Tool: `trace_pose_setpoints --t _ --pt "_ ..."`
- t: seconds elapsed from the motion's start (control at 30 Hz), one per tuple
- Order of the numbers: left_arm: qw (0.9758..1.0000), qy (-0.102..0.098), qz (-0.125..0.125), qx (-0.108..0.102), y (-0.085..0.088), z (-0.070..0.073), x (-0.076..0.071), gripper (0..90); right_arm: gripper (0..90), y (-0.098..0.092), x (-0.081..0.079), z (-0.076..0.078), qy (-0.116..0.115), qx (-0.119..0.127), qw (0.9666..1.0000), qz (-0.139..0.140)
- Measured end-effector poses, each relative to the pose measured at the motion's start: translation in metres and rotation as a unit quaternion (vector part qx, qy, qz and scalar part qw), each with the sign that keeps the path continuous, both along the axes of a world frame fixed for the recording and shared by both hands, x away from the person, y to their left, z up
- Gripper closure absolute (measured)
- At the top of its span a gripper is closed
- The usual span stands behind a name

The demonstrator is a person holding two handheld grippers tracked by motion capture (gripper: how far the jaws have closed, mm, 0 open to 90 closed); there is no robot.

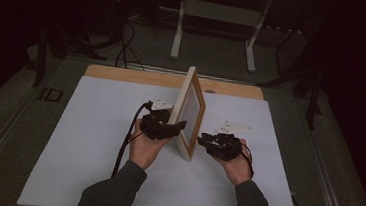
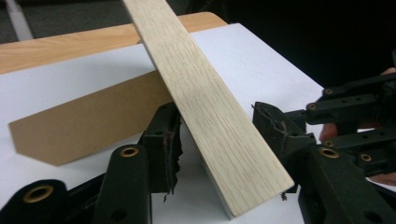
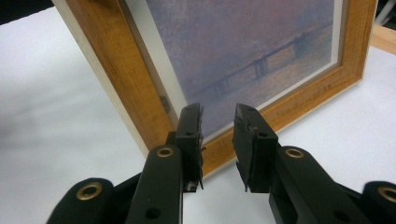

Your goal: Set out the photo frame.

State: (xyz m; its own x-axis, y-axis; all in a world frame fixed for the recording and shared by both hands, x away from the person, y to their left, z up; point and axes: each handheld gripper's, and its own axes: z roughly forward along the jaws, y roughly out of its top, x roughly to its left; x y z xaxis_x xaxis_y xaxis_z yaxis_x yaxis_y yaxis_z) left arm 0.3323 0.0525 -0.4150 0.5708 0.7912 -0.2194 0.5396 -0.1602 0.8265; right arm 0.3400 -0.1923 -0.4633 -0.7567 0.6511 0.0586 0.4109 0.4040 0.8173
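Your left gripper straddles the picture frame at centre frame without pinching, steadying it upright, while your right gripper waits open and empty.

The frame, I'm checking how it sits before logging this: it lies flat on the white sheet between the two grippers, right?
Not flat. The frame stands upright on its edge on the white sheet, between the two grippers, as the high view shows.

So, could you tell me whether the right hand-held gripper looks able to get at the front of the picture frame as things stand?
Probably yes. The right hand-held gripper points straight at the picture frame, jaws apart and empty, with only bare white table between them. The left hand-held gripper works from the frame's other side, so it should not block.
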Motion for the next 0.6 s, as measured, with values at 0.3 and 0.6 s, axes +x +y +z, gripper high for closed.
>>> trace_pose_setpoints --t 0.3,0.6 --pt "0.9998 0.000 0.022 0.000 0.008 0.000 0.002 60.0 71.9 0.000 0.001 0.000 -0.001 -0.001 1.0000 0.000" --pt "0.9993 0.008 0.037 -0.005 0.015 0.000 0.005 64.6 71.9 -0.001 0.000 0.000 0.000 0.000 1.0000 -0.001"
